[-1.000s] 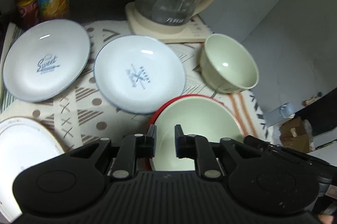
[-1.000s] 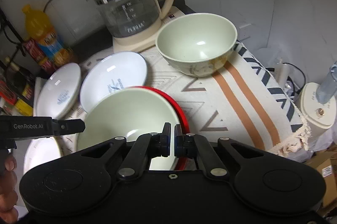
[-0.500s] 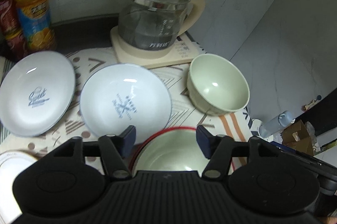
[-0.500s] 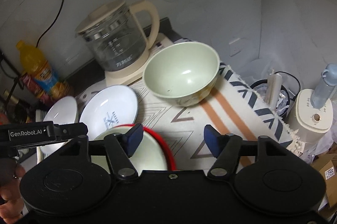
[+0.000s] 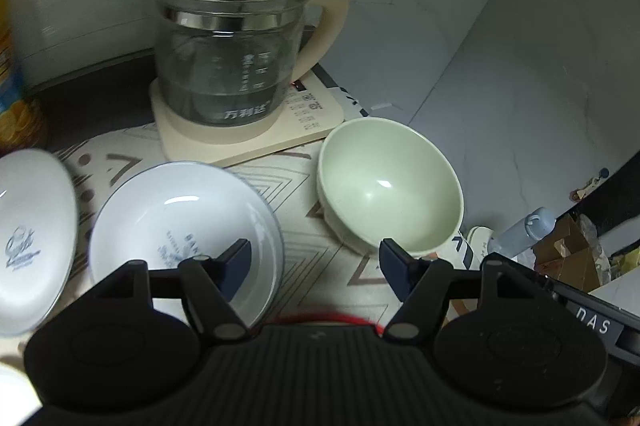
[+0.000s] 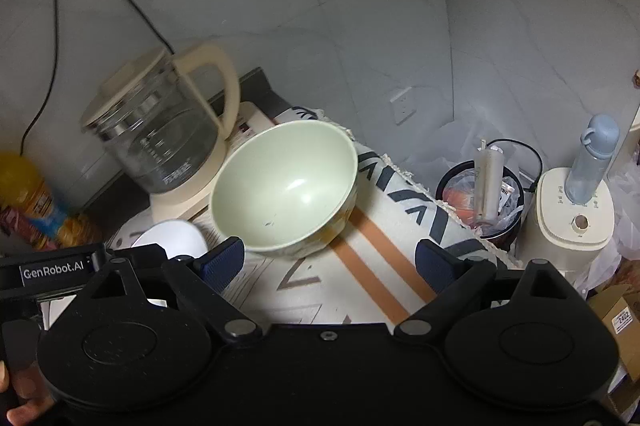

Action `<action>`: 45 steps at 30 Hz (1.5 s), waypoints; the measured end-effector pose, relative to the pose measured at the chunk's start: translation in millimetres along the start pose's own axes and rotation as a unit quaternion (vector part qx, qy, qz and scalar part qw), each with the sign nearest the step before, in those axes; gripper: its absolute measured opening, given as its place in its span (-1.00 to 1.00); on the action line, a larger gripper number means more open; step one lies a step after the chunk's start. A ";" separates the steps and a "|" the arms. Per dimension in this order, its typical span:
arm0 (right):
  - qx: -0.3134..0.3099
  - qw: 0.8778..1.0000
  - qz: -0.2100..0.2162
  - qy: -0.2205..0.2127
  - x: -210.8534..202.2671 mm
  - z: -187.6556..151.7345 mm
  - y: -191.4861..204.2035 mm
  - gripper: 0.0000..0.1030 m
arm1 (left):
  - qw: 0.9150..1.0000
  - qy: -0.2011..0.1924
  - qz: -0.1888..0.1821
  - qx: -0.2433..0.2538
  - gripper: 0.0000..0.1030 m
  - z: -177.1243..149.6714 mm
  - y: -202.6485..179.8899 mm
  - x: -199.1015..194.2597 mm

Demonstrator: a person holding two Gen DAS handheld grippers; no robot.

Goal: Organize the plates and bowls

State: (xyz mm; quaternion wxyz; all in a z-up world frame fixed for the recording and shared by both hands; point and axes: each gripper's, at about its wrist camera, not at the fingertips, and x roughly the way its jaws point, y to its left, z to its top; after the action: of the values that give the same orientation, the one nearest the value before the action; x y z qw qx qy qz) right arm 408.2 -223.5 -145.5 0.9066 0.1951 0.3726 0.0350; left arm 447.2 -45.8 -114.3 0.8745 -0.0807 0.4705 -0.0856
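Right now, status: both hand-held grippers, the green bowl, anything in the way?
Left hand-held gripper and right hand-held gripper opening, nothing between jaws. Green bowl upright on cloth, untouched. Kettle right behind it.

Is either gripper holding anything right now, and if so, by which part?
Nothing is held. The left gripper and right gripper are both opening, with only the tablecloth showing between their fingers.
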 end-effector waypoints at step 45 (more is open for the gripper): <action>0.036 0.999 -0.016 0.033 83.3 27.9 -1.4 -0.58 | 0.998 0.052 -0.028 -0.007 -0.70 29.9 -5.8 92.1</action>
State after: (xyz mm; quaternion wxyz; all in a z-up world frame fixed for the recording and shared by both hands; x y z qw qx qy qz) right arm 487.2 -216.6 -183.1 0.8865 0.2208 0.4065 0.0139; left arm 521.7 -70.4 -171.3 0.8455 -0.0957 0.5135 -0.1107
